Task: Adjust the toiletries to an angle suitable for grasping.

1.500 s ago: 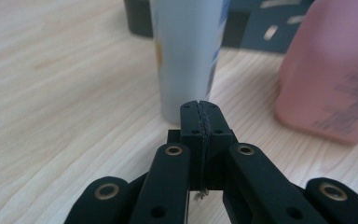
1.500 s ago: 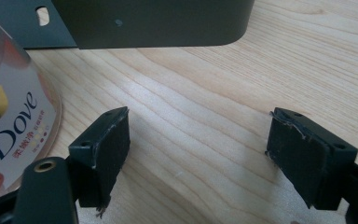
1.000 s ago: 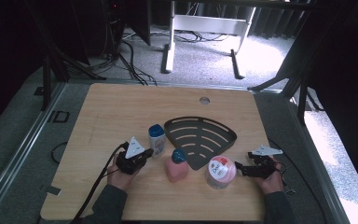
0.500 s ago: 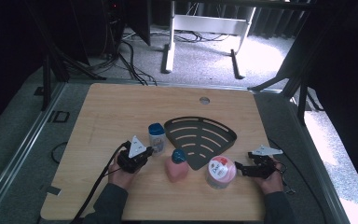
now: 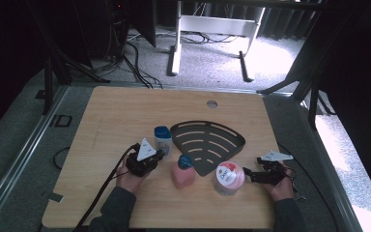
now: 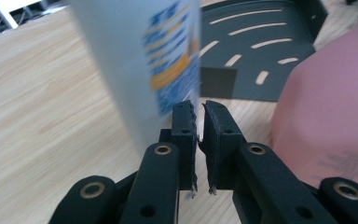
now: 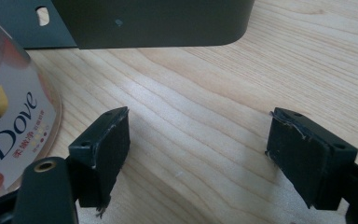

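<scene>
The surface (image 5: pixel 125 111) carries a black slotted tray (image 5: pixel 207 145) with nothing in it. Before it stand a Dove tub (image 5: pixel 228 178), a pink bottle (image 5: pixel 182 173) and a white bottle (image 5: pixel 163 139) with a blue cap. The left claw (image 6: pixel 198 109), nearly clenched on nothing, sits just beside the white bottle. The right claw (image 7: pixel 198 140) is released near the tub.

The high view looks forward and down from above the person's edge of the worktop (image 5: pixel 125 111), taking in its whole surface. The left gripper view sits very close behind its tongs (image 6: pixel 198 135), facing the white bottle (image 6: pixel 140 60) at 11 o'clock. The right gripper view rides low over the wood. Both gripper views share the black slotted tray (image 6: pixel 261 51) at 12 o'clock.
</scene>
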Action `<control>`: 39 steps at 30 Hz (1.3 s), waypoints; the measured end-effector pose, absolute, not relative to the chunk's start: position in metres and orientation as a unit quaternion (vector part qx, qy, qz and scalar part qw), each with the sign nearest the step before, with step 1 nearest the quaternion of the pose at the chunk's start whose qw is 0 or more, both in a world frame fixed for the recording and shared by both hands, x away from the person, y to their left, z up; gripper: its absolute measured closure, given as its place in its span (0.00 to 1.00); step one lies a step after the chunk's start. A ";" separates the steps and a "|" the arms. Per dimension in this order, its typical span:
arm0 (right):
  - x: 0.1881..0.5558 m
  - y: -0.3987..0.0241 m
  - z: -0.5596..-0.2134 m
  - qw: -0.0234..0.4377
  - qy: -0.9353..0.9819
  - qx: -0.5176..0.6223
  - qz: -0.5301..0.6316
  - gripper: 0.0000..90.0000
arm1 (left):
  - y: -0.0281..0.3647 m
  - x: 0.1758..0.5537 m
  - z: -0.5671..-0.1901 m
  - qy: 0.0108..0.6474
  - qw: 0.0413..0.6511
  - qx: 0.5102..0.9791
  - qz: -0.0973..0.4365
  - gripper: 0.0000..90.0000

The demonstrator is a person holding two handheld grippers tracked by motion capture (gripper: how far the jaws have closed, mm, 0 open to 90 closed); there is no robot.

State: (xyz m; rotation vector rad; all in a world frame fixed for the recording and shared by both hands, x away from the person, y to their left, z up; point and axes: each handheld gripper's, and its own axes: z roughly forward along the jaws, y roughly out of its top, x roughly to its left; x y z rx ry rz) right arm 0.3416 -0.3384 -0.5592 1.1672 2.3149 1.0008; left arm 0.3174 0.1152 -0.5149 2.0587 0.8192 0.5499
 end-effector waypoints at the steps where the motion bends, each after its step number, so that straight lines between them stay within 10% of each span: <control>1: 0.342 -0.338 -0.559 0.180 0.820 0.413 0.354 0.23 | 0.113 0.319 -0.515 0.324 0.414 0.822 0.221 0.92; 39: 0.342 -0.338 -0.559 0.180 0.819 0.414 0.354 0.23 | 0.108 0.364 -0.526 0.318 0.367 0.840 0.242 0.94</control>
